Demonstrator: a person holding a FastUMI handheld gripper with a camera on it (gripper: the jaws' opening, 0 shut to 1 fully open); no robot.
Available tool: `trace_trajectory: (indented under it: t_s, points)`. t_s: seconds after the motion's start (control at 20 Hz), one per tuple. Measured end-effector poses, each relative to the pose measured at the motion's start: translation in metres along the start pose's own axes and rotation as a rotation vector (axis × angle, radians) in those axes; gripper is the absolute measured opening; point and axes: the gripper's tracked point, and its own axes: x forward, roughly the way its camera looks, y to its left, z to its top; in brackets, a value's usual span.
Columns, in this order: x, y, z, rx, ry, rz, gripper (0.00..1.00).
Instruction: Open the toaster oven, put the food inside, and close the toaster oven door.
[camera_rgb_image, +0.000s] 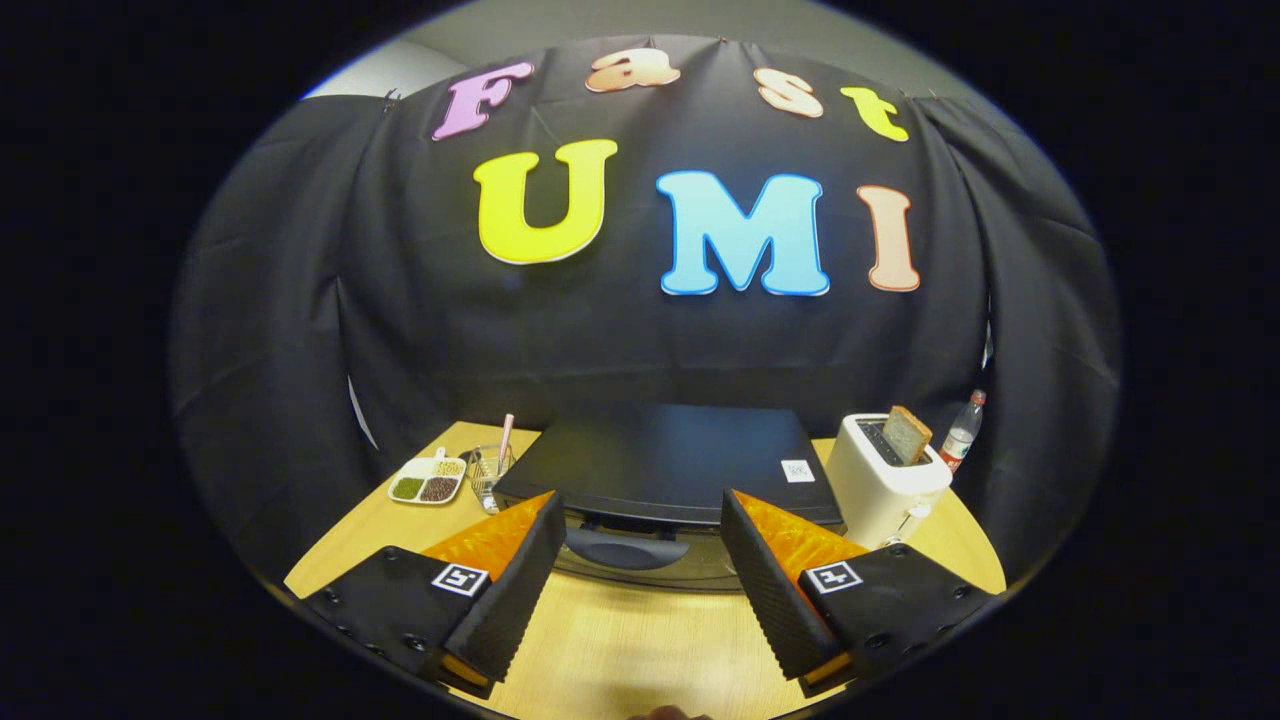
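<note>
Hovering above the table, the gripper is spread wide and holds nothing. Oven sits just ahead at 12 o'clock, seen from above; its handle lies between the fingers, and the door looks shut. Toaster at 2 o'clock of the oven, with a bread slice upright in its slot. Tray of dry foods at 10 o'clock, a glass beside it. Oven interior cannot be seen. Judgement: the shut door fits either food not yet loaded or food already inside; I cannot tell which.
</note>
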Motion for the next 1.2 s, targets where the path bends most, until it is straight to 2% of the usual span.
trace_trajectory:
  t_s: [0.3, 0.55, 0.85, 1.05, 1.2]
  points:
    - [-0.049, -0.055, 0.035, 0.135, -0.12, -0.049, 0.99]
    - [-0.087, -0.104, 0.042, 0.017, -0.169, -0.137, 0.98]
    - [-0.119, -0.105, 0.044, -0.041, -0.235, -0.125, 0.98]
    - [-0.114, -0.105, 0.013, 0.007, -0.157, -0.14, 0.99]
    - [-0.107, -0.108, 0.017, 0.023, -0.146, -0.152, 0.99]
